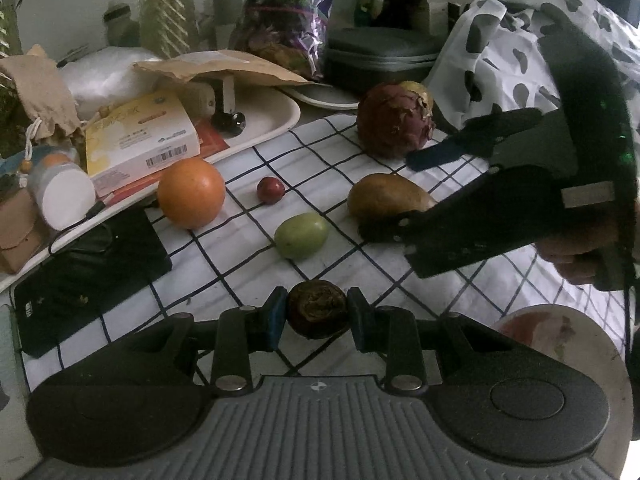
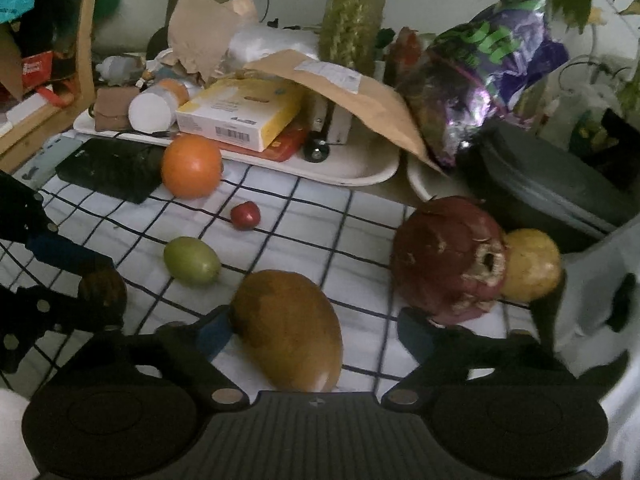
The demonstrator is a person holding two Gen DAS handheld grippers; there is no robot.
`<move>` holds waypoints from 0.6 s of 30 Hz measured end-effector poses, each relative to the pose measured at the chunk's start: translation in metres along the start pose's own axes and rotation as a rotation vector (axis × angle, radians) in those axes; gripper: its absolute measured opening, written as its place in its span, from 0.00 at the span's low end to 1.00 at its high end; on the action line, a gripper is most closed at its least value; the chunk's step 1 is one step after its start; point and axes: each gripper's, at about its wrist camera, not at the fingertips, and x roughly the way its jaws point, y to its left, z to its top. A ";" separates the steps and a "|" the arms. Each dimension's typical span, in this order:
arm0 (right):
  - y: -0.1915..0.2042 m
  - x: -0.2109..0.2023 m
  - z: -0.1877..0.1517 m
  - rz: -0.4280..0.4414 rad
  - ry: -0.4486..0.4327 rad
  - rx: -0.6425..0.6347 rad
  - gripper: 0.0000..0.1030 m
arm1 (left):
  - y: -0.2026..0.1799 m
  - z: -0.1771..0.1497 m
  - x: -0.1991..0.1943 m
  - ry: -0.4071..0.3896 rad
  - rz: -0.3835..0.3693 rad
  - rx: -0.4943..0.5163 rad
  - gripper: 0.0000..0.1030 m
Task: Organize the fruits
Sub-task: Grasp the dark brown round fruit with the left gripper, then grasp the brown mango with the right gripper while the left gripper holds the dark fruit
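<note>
Fruits lie spread over the checked cloth [image 1: 256, 280], and we have 2 of them in hand or nearly so. Our left gripper [image 1: 317, 314] is clamped on a small dark wrinkled fruit [image 1: 317, 312], pads pressing both sides, which we judge keeps it secure for carrying. Our right gripper [image 2: 316, 332] straddles the brown oval fruit [image 2: 290, 330], with its jaws apart: one finger sits close against the fruit's left end while the other stands clear on the right, beside the big red fruit [image 2: 448, 258]. So nothing is gripped there; we read this as lining up for a grasp across the fruit's narrower width.

The orange [image 1: 191, 193], the small red fruit [image 1: 271, 189] and the green fruit [image 1: 302, 235] sit loose and apart, in easy reach. A yellow fruit [image 2: 530, 264] touches the big red one from behind.

Much is hard for us to make out. We cannot tell where the fruits should go; a round rim [image 1: 560, 344] at the lower right of the left view may be a plate or bowl, but it is cut off. The near end of the brown fruit is hidden under the gripper body, and the cluttered tray [image 1: 276, 120] behind holds only boxes and bottles as far as we can see.
</note>
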 end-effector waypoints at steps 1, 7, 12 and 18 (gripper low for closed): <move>-0.001 0.002 0.001 0.014 0.003 0.008 0.76 | 0.000 0.000 0.000 0.000 0.000 0.000 0.30; 0.002 0.002 0.002 0.076 0.008 0.026 0.50 | 0.002 0.000 -0.002 -0.002 0.002 -0.003 0.30; 0.001 -0.011 -0.001 0.064 -0.001 0.018 0.49 | -0.001 0.000 -0.007 -0.015 0.003 0.006 0.30; 0.000 -0.037 -0.003 0.072 -0.037 0.038 0.49 | -0.004 -0.001 -0.021 -0.046 0.007 -0.003 0.30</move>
